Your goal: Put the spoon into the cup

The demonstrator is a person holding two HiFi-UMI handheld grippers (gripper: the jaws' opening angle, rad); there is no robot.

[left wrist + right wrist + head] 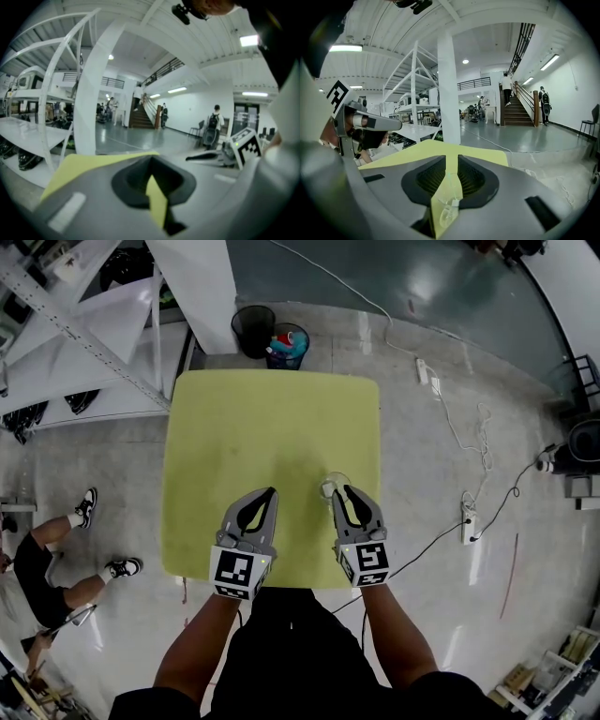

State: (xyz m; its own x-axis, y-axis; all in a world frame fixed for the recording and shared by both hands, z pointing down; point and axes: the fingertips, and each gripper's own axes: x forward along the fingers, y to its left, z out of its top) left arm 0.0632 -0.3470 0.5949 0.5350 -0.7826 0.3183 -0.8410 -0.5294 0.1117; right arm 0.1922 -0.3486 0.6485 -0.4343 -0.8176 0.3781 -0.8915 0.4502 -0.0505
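Both tools hover over the near edge of the tabletop (272, 418), whose yellow surface stretches from their tips to the far edge. The cup (335, 482), clear and upright, stands toward the near right corner, just at the tip of the right tool (343, 490). We cannot make out its contents. The right tool's jaws stand a slit apart on the clear spoon (447, 206). The left tool (272, 491) has its jaws together, holding nothing.
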